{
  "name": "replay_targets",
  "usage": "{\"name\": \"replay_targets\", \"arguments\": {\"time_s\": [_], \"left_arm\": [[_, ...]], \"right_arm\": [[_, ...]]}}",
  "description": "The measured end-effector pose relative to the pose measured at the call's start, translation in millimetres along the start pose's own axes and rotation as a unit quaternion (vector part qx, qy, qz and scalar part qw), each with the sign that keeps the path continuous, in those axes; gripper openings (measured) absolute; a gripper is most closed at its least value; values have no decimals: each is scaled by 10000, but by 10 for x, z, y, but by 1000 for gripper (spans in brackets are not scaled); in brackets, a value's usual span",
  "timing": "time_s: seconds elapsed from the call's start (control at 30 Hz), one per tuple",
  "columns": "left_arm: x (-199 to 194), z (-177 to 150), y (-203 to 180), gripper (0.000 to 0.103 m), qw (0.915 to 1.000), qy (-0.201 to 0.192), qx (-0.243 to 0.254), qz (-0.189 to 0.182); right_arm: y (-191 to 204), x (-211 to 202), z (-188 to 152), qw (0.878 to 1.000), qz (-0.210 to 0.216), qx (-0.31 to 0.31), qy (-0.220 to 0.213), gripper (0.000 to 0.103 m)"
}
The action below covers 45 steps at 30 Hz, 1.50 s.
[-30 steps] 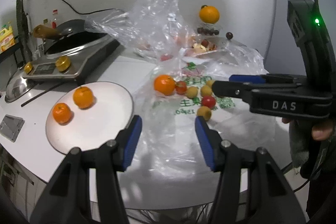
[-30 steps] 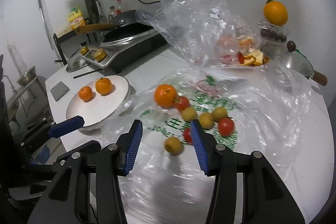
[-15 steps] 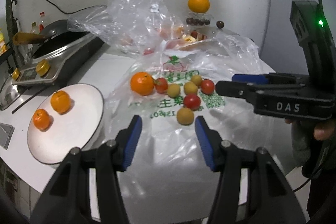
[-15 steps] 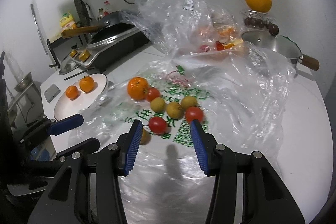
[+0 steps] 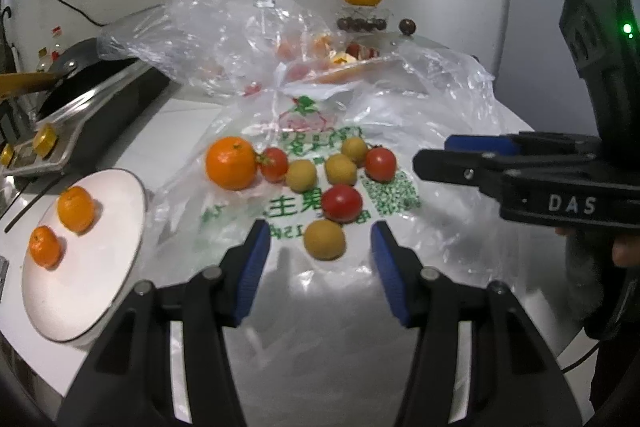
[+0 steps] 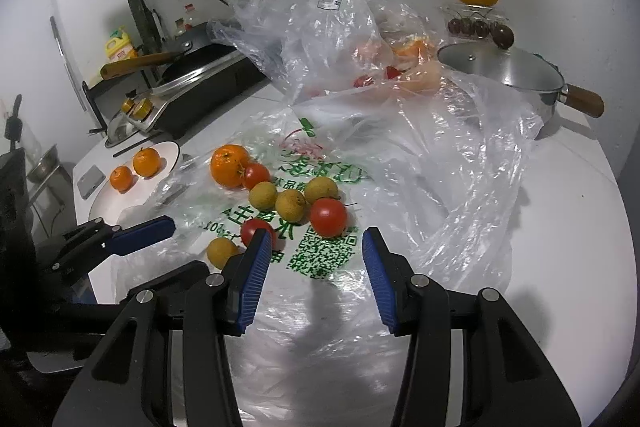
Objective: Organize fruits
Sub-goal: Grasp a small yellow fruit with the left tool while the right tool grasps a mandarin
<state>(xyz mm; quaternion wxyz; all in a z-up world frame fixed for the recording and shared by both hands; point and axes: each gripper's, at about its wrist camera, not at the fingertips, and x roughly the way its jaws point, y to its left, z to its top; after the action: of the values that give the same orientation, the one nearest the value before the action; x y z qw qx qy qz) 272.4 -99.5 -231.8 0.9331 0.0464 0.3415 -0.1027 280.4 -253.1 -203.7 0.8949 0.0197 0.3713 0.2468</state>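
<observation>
Both grippers, left gripper point(image 5: 320, 247) and right gripper point(image 6: 316, 259), gape empty; round longan point(image 5: 324, 239) may roll on slippery plastic bag point(image 5: 440, 247) when pinched.

The white bench point(image 6: 568, 187) carries a printed plastic bag point(image 5: 360, 131) spread flat, a white plate point(image 5: 100, 287) just left of it, a cooktop point(image 6: 208, 99) and a lidded pan point(image 6: 516, 75) behind.

— What's my rig look like?
— My left gripper point(image 5: 320, 247): black arms, ribbed blue pads point(image 5: 256, 259), silver screws. My right gripper point(image 6: 316, 265) matches — white "DAS" lettering, green light, black cable, bare fingertip point(image 5: 626, 253) under the body.
</observation>
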Motion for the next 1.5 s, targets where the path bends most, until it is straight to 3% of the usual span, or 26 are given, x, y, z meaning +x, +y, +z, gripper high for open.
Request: {"name": "replay_targets", "arguments": {"time_s": [0.17,0.43,0.63,0.97,1.5], "left_arm": [[92,15,-43,51,9999,78,71,-70],[234,9,-6,28,9994,250,51,-232],[210,-7,19,27,9992,247,54,-308],[-98,-7,166,27,9995,-118,-82,-296],[-487,-106,765,27,9971,-525,-549,-57]], "right_arm": [[-46,-16,7,10000,11,17,-16,50],[-112,-19,-16,10000,4,69,13,50],[-85,-10,-15,10000,-9,34,12,50],[143,-3,57,9998,-66,-183,24,50],[669,238,228,9980,-55,-614,139,50]]}}
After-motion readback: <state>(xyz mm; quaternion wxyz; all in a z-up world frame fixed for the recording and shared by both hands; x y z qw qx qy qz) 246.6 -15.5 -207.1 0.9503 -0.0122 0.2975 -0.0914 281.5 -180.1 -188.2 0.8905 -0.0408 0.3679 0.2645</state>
